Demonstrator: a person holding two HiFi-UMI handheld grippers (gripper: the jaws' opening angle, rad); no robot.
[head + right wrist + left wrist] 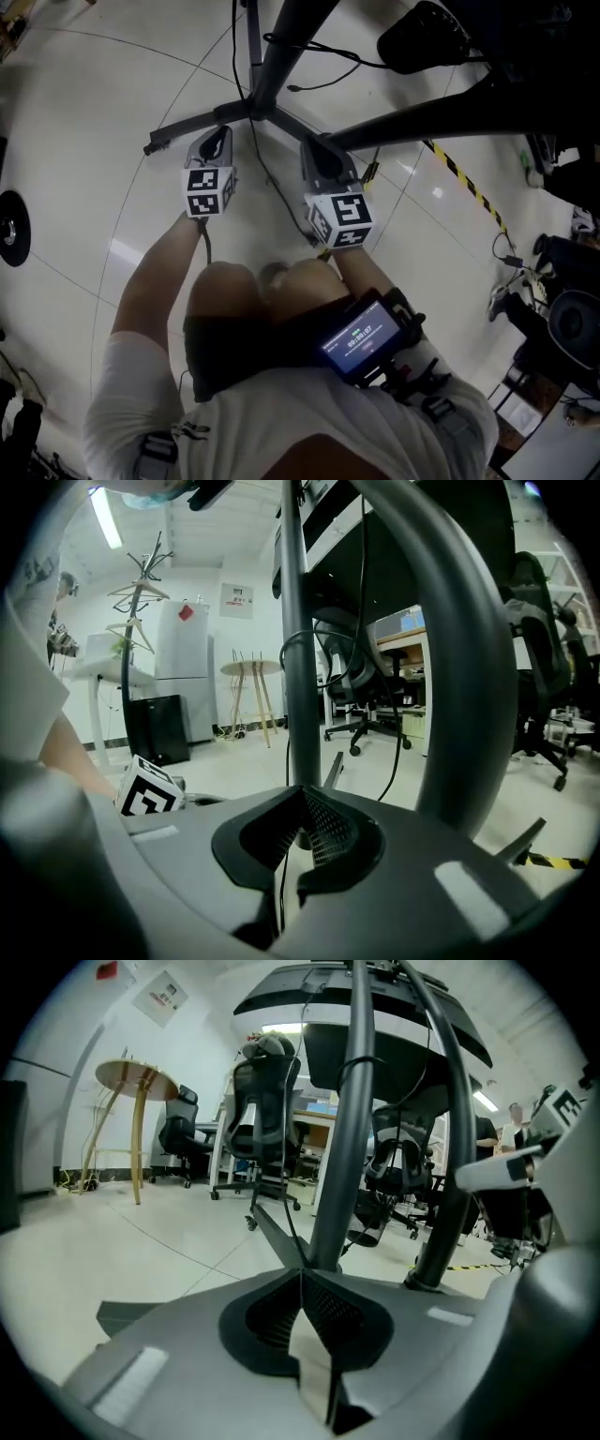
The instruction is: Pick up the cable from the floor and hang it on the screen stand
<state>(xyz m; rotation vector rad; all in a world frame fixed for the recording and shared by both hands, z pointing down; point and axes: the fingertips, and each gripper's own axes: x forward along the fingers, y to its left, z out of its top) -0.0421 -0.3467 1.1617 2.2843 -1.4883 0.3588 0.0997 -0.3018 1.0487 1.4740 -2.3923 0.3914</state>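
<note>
The left hand-held gripper [217,139] and the right hand-held gripper [322,155] both have their jaws pressed together. The thin cable [272,183] lies on the floor [94,141] between them, beside the screen stand [267,94].

It looks like an office: swivel chairs [267,1101], a computer monitor [403,622] and a coat stand [153,569] are visible.
</note>
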